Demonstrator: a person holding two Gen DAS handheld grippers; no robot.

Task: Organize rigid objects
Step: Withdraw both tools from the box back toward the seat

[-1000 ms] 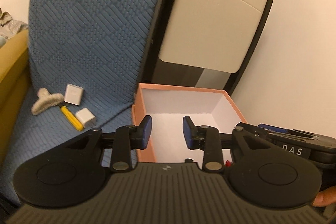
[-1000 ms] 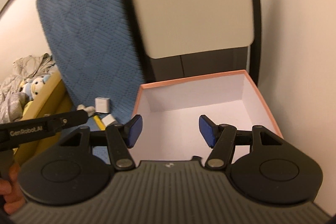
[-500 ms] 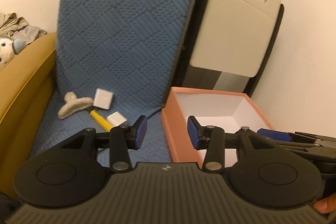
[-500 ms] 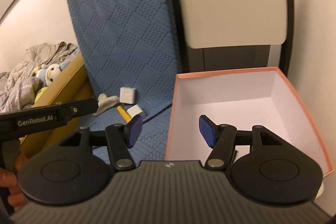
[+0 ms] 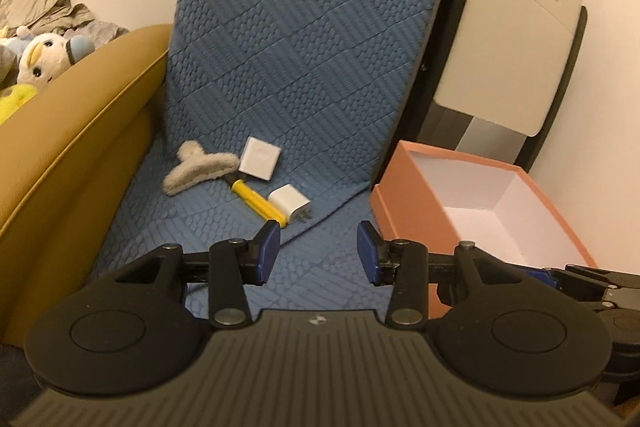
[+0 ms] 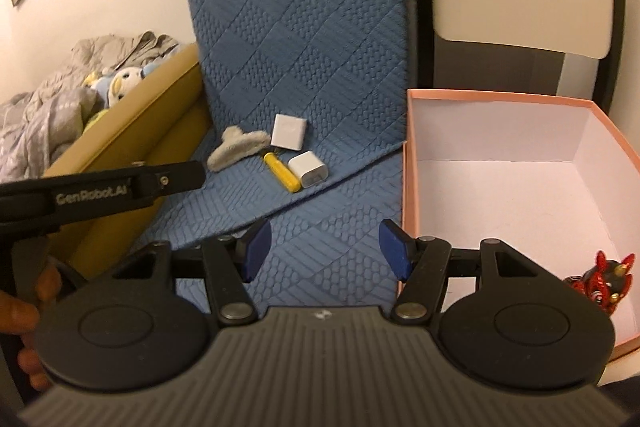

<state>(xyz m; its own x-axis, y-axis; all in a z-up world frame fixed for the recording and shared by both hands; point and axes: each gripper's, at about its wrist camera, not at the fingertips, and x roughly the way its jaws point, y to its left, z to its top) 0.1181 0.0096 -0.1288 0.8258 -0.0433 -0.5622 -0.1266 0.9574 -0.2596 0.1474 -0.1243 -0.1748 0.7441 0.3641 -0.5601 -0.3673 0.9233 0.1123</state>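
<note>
Both grippers empty above the blue quilted mat

The left gripper and right gripper stand wide open, holding nothing. A grey plush clip, white square box, yellow tube and white charger cluster mid-mat. The pink box at the mat's right edge holds a red figurine.

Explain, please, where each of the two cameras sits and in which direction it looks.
Left wrist: sits on the open left gripper, looking forward at the quilted blue mat and, to the right, the pink cardboard box; the right gripper's tip enters at lower right.
Right wrist: sits on the open right gripper, facing mat and box; the person's left hand shows.
Shared: yellow plastic tool, white charger plug, grey fuzzy hair clip.
</note>
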